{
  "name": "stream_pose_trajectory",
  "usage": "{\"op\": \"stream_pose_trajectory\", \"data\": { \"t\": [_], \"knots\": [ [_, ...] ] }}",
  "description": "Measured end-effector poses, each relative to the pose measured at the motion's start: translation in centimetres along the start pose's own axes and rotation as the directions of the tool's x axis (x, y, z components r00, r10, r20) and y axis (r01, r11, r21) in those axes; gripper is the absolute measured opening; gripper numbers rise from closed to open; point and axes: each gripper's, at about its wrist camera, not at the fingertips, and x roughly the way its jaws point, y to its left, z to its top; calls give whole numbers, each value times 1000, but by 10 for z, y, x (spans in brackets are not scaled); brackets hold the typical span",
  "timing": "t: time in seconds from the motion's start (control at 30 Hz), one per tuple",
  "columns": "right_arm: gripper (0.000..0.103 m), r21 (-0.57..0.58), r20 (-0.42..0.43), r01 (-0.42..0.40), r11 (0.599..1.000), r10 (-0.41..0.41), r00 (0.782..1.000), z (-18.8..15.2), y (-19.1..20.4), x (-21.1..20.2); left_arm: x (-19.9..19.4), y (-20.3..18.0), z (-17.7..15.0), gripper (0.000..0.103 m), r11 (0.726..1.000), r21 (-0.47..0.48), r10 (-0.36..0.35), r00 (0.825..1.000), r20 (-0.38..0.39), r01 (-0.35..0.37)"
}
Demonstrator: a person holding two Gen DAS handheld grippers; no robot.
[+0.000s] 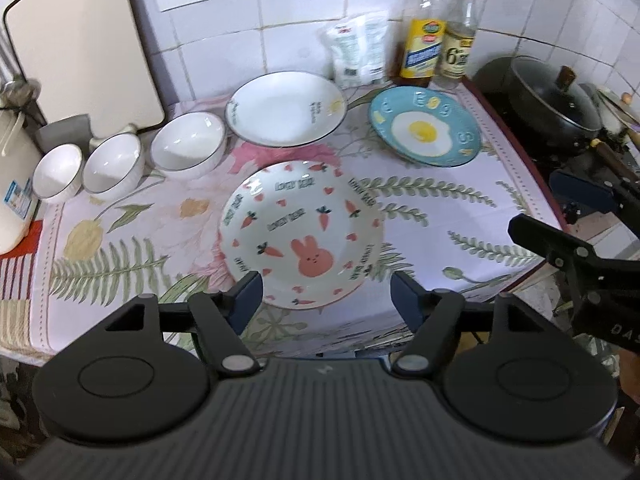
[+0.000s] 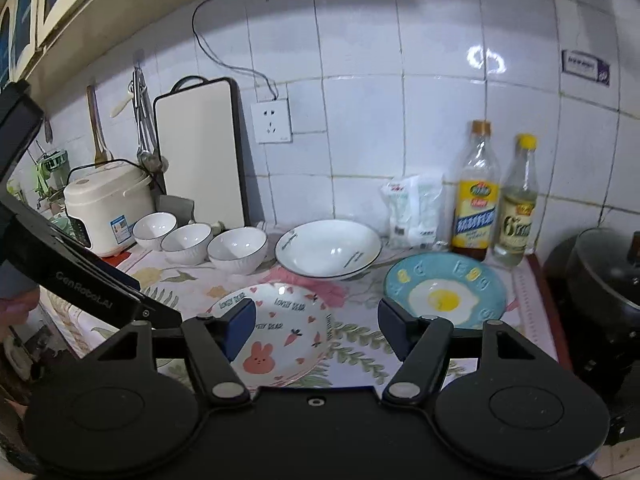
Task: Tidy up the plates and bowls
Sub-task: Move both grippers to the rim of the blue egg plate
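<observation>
A bunny-and-carrot plate lies at the front of the floral cloth; it also shows in the right wrist view. Behind it lie a white plate and a blue fried-egg plate. Three white bowls stand in a row at the left. My left gripper is open and empty, just in front of the bunny plate. My right gripper is open and empty, hovering before the counter; it also shows in the left wrist view.
Two bottles and a white bag stand against the tiled wall. A black lidded pan sits on the stove at the right. A cutting board and a rice cooker are at the left.
</observation>
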Motion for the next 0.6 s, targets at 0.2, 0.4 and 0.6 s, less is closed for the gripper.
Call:
{"op": "stream_pose_trajectory", "data": {
  "t": [0.2,0.4,0.6],
  "knots": [
    [73,-17,32,22,1000,-21,999,-1,-14,-12,6,-20,9,73,999,24,-23,1000,12,23],
    [74,8,60,47,999,-48,997,-7,-36,-9,27,-37,19,75,999,51,-12,1000,11,11],
    [78,35,67,78,996,-80,995,-16,-59,8,52,-49,31,80,998,30,-54,998,25,54]
  ]
}}
